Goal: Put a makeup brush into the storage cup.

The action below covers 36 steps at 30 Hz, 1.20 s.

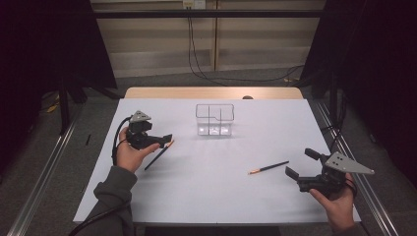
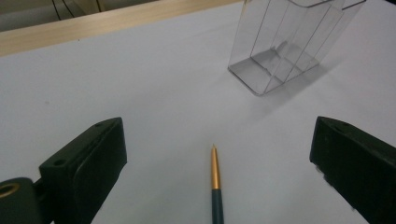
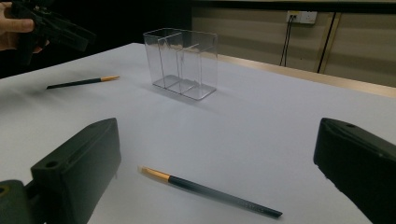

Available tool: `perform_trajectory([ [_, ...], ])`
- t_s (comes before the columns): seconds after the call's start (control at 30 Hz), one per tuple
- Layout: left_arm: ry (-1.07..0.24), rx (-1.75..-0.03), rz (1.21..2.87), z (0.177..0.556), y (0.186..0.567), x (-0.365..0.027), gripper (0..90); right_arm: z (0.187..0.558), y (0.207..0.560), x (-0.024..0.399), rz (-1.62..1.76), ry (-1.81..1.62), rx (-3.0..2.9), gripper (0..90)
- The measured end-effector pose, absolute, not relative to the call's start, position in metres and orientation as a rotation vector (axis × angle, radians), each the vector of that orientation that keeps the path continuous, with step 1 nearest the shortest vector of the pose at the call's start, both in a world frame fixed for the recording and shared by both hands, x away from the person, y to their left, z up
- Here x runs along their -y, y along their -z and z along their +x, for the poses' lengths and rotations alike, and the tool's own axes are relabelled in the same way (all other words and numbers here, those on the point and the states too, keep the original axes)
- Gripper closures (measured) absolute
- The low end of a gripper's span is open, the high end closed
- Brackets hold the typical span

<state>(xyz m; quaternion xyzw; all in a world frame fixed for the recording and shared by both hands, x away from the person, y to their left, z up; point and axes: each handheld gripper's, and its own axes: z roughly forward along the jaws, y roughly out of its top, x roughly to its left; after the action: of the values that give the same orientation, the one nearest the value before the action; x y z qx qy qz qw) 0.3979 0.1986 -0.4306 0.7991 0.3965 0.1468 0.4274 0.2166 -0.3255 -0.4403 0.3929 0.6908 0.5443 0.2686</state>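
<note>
Hands holding two open grippers over a white table, each near a dark pen with a gold end.

Seen from the high view, the left gripper (image 1: pixel 164 139) sits at the table's left side, jaws spread wide and holding nothing; the left pen (image 1: pixel 159 155) lies flat on the table, its gold end just beside the jaw tips. In the left gripper view that pen's gold tip lies between the two black jaws, touching neither. The right gripper (image 1: pixel 300 163) is at the right edge, jaws also wide apart and empty. The right pen (image 1: pixel 268 167) lies flat just left of it. A clear plastic organizer (image 1: pixel 215 119) with several compartments stands upright at the table's (image 1: pixel 216 196) middle rear, well apart from both pens.
</note>
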Motion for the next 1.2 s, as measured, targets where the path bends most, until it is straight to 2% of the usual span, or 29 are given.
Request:
perform_trajectory([
  [0.73, -0.271, -1.081, 2.234, 0.415, 0.429, -0.185, 5.2, 0.217, 0.441, 0.325, 1.059, -1.468, -1.873, 0.0],
  [1.03, -0.247, -1.085, 2.360, 0.422, 0.428, -0.177, 9.2, 0.217, 0.441, 0.325, 1.062, -1.464, -1.879, 0.1],
  [1.2, -0.239, -1.088, 2.399, 0.425, 0.429, -0.173, 14.4, 0.217, 0.442, 0.325, 1.062, -1.467, -1.875, 0.0],
])
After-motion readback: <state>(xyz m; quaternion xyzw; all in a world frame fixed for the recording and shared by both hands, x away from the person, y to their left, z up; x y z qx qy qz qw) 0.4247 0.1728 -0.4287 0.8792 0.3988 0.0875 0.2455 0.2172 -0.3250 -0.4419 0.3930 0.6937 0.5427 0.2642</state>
